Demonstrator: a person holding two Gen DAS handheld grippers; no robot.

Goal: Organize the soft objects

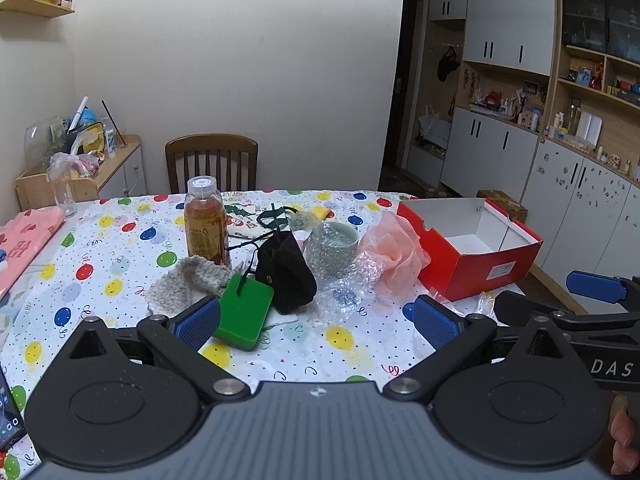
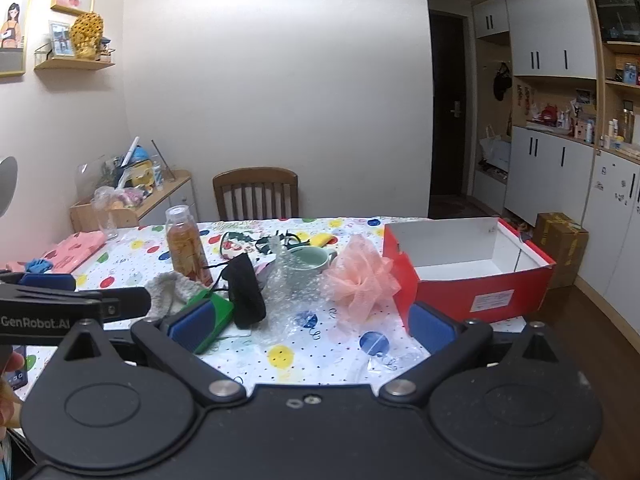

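A pink mesh bath pouf lies beside an open red shoebox with a white inside. A grey knitted cloth, a black fabric item, a green flat case and bubble wrap around a pale green cup crowd the table's middle. My left gripper is open above the near table, nothing between its fingers. My right gripper is open too, just right of it.
A juice bottle stands behind the grey cloth. A patterned pouch and a yellow item lie further back. Pink folded cloth sits at the left edge, a wooden chair behind the table.
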